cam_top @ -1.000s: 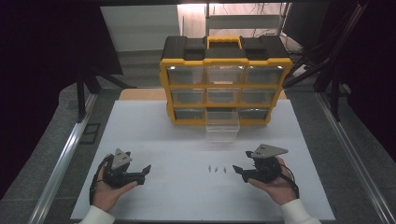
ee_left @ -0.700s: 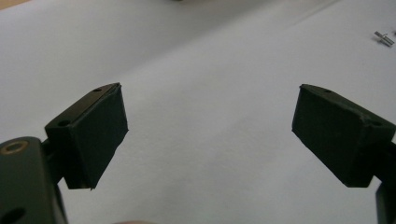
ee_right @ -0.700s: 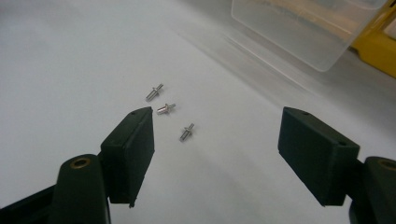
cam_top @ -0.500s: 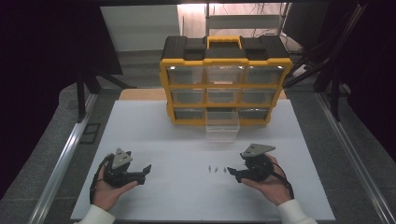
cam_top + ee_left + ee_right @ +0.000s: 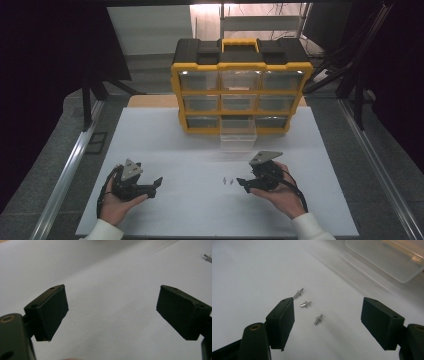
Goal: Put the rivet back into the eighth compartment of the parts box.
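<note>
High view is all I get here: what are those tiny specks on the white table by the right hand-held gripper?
Observer: Three small metal screws, lying loose on the white table.
Operator: Is the right hand-held gripper gripping one?
Observer: No. The right hand-held gripper is open, and its jaws touch none of them.
Operator: And the left one?
Observer: The left hand-held gripper is open too, with bare table between its jaws.
</note>
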